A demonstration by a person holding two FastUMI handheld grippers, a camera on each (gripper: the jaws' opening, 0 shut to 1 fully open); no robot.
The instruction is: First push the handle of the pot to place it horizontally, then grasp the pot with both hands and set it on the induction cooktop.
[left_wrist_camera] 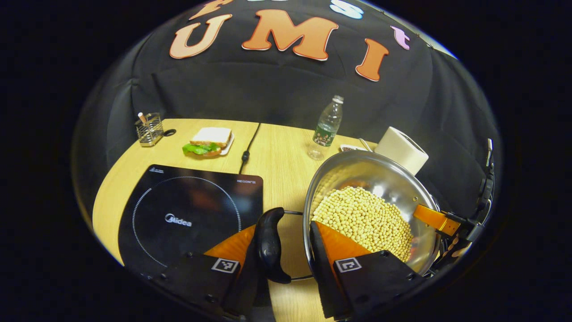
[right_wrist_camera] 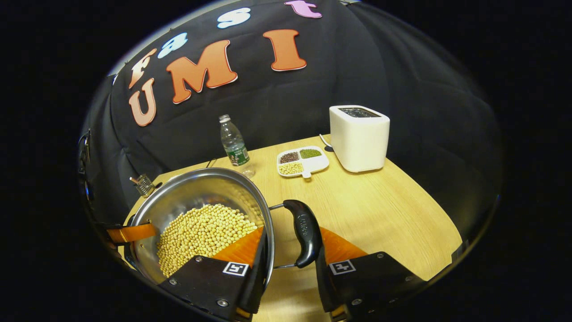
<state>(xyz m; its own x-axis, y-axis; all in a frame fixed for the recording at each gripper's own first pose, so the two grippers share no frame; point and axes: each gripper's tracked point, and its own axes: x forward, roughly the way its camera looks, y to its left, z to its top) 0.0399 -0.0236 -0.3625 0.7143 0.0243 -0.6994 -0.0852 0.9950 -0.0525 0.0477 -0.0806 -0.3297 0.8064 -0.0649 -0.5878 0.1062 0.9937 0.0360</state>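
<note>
Black-draped booth, pale wooden table (right_wrist_camera: pixel 380 210): a steel pot (left_wrist_camera: pixel 380 179) of soybeans (left_wrist_camera: pixel 364 219) stands beside the induction cooktop (left_wrist_camera: pixel 187 214).

The pot is shiny and round, heaped with yellow beans, and sits on the wood right of the cooktop, not on it. Its two black handles (left_wrist_camera: pixel 269 243) stick out sideways on wire loops. The left gripper (left_wrist_camera: pixel 289 243) straddles one handle and the rim, jaws spread; the right gripper (right_wrist_camera: pixel 290 250) does likewise at the other handle (right_wrist_camera: pixel 305 232). Neither is clamped.
</note>
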